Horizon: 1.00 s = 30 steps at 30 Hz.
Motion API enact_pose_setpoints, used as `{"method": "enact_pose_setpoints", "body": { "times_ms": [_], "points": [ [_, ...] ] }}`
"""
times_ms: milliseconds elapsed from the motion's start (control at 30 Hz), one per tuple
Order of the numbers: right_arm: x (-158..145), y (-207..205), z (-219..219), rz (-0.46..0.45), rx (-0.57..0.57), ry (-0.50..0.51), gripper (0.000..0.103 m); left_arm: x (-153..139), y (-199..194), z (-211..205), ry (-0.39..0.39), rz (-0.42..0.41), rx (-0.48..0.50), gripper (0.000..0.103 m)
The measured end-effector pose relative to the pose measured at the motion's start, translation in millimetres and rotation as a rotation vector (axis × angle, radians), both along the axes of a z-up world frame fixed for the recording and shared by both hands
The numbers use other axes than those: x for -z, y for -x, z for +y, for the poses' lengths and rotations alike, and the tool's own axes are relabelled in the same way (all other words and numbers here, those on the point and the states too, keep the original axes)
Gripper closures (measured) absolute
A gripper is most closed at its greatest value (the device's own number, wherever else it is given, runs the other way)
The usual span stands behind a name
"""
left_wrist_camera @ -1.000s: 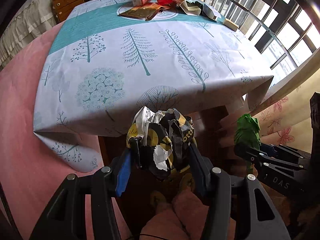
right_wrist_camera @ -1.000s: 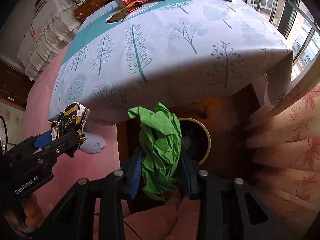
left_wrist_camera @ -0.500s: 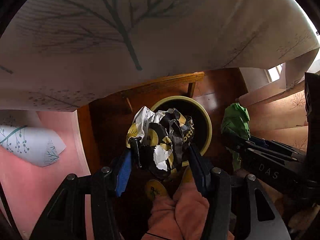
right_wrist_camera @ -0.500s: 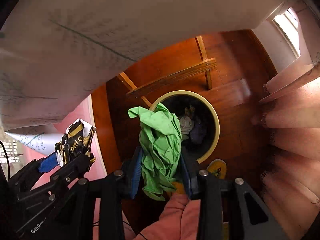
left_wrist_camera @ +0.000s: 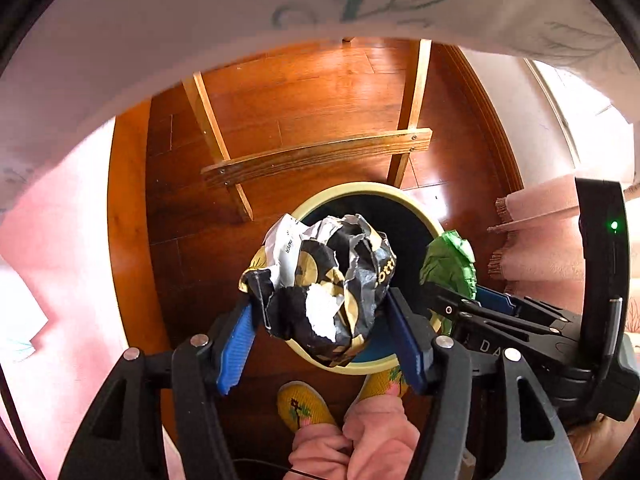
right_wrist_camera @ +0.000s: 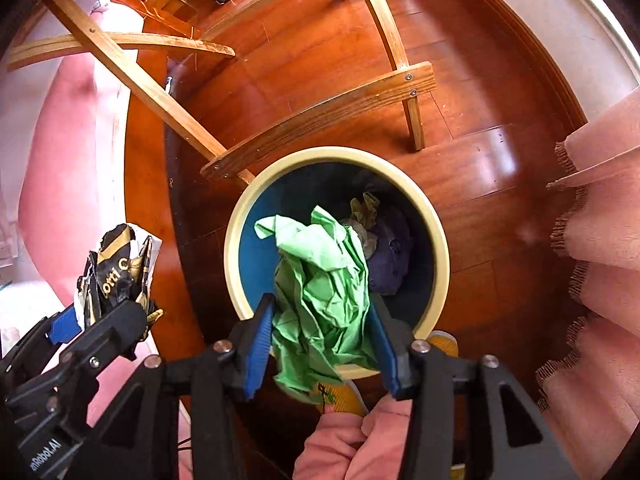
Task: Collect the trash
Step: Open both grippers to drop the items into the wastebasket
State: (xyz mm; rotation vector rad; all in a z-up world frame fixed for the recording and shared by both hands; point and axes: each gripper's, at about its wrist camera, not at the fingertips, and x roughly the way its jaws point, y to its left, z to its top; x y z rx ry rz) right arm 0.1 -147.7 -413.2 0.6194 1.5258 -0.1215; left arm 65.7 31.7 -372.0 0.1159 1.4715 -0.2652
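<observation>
My left gripper (left_wrist_camera: pixel 320 312) is shut on a crumpled black, gold and white wrapper (left_wrist_camera: pixel 324 280) and holds it above the near left rim of a round bin (left_wrist_camera: pixel 372 190) with a cream rim and dark blue inside. My right gripper (right_wrist_camera: pixel 322 320) is shut on a crumpled green paper (right_wrist_camera: pixel 324 280) over the bin's (right_wrist_camera: pixel 240 216) near side. The bin holds some dark and olive trash (right_wrist_camera: pixel 384 240). The green paper (left_wrist_camera: pixel 450 264) and right gripper show at the right of the left wrist view; the wrapper (right_wrist_camera: pixel 116 268) and left gripper show at the left of the right wrist view.
The bin stands on a red-brown wood floor (right_wrist_camera: pixel 320 80) under the table, beside wooden table legs and a crossbar (left_wrist_camera: pixel 316 156). The tablecloth edge (left_wrist_camera: pixel 280 12) hangs overhead. Pink curtain folds (right_wrist_camera: pixel 600 220) are at the right. Yellow slippers (left_wrist_camera: pixel 304 408) are just below the bin.
Both grippers have dropped from table height to under the table edge and moved closer over the bin, still holding their trash. The bin now looms larger in both views.
</observation>
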Motion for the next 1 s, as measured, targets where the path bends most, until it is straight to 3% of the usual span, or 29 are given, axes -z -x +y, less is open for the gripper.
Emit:
{"method": "enact_pose_setpoints", "body": {
  "times_ms": [100, 233, 733, 1000],
  "points": [
    [9.5, 1.6, 0.4, 0.001, -0.022, 0.032, 0.038, 9.7, -2.2, 6.6, -0.002, 0.02, -0.017, 0.008],
    [15.6, 3.3, -0.8, -0.028, -0.038, 0.042, 0.036, 12.6, -5.9, 6.8, -0.025, -0.02, -0.034, 0.001],
    [-10.0, 2.6, 1.0, -0.097, -0.07, 0.043, 0.036, 8.7, -9.3, 9.5, -0.014, 0.034, -0.032, 0.001],
    [-46.5, 4.7, 7.9, -0.106, -0.071, 0.05, 0.036, -25.5, -4.1, 21.7, -0.018, 0.031, -0.05, 0.001]
  ]
}}
